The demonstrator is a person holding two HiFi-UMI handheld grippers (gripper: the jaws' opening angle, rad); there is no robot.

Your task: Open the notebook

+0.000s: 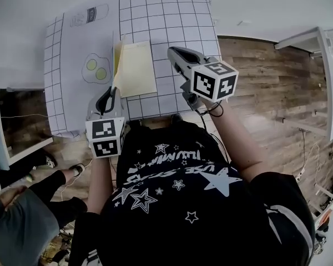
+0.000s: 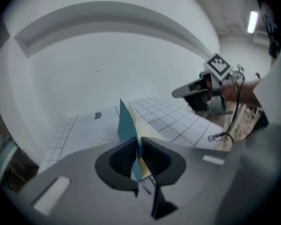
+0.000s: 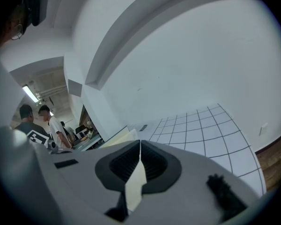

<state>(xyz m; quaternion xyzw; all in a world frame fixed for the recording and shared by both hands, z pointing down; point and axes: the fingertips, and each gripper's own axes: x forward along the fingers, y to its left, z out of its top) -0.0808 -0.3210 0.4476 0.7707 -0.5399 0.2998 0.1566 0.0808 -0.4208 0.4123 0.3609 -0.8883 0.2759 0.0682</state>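
- The notebook (image 1: 137, 70) lies on a white checked mat (image 1: 172, 15) in the middle of a pale table (image 1: 22, 15). Its yellow pages face up.
- The left gripper (image 1: 111, 92) sits at the notebook's near left corner. Its jaws are pressed onto the cover (image 1: 117, 65) and pinch it by the edge.
- In the left gripper view, the blue cover (image 2: 126, 123) stands almost upright between the dark pads of the left gripper (image 2: 138, 146). Yellow paper shows against its right side.
- The cover is raised off the pages along the notebook's left side, while the rest of the notebook lies flat on the mat.
- The right gripper (image 1: 172, 52) hovers just right of the notebook, above the mat and not touching it.
- In the right gripper view, the jaws of the right gripper (image 3: 139, 146) are pressed together with nothing between them. The notebook's raised edge (image 3: 119, 138) shows to their left.
- From the left gripper view, the right gripper (image 2: 177, 93) is up and to the right, held in a hand, over the mat's squares (image 2: 173, 118).
- A fried-egg drawing (image 1: 96, 69) is printed on the mat just left of the notebook.
- Nothing stands between either gripper and the notebook.
- A wooden floor (image 1: 266, 76) lies to the right of the table. Another person (image 1: 22, 204) sits at the lower left, well apart from the mat.
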